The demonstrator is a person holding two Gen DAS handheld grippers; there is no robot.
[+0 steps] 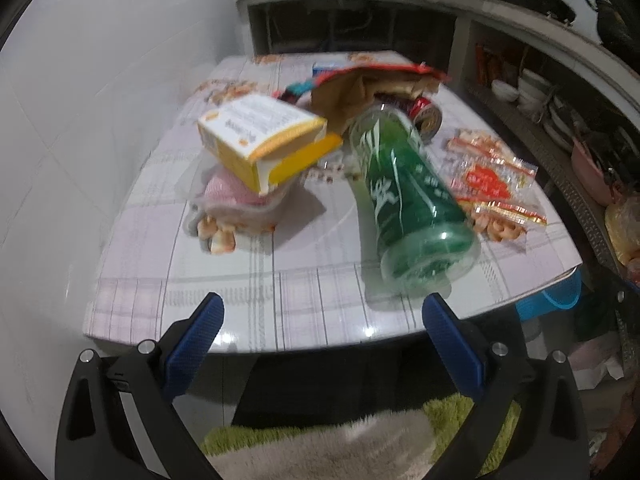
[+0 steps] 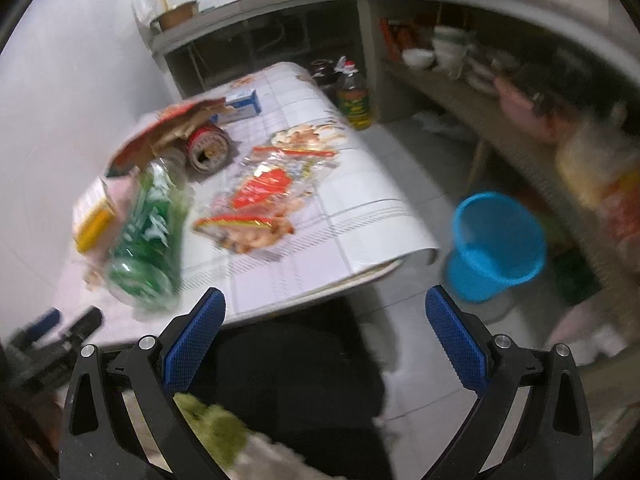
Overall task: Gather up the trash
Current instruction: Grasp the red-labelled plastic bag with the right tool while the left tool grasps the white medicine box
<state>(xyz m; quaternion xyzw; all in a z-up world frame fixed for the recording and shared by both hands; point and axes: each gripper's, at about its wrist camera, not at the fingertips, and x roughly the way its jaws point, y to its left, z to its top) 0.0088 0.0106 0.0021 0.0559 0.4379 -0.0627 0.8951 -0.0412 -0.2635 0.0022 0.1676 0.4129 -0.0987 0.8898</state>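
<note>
**Trash waiting, both grippers empty**

Plainly, nothing is in hand: the left gripper [image 1: 322,312] hangs spread wide at the near edge of the table [image 1: 240,320], and the right gripper [image 2: 326,308] is just as wide, holding nothing, off the table's near corner with floor under its right finger.

The trash lies in a loose cluster on the table. A green bottle [image 1: 412,200] rests on its side, base toward the left gripper and nearest to it. Left of it a yellow box [image 1: 260,136] sits tilted on a soft pink packet [image 1: 236,196]. Behind the bottle are a torn brown bag [image 1: 360,92] and a red can [image 1: 428,114] on its side. To the right lies a clear wrapper [image 1: 492,176] with red print. A blue bucket [image 2: 496,244] stands on the floor just past the table's right corner, likely the bin.

Risks, as I judge them:
- The bottle is round and lying down; a nudge from one finger could roll it into the box, or off the near edge.
- Its neck seems tucked under the bag, so lifting it may drag the bag and can along.
- The box is perched; a bump would tip it.
- The wrapper is thin and flat, easy to miss or slide rather than pinch.
- Both views are blurred, so aim is uncertain.
</note>
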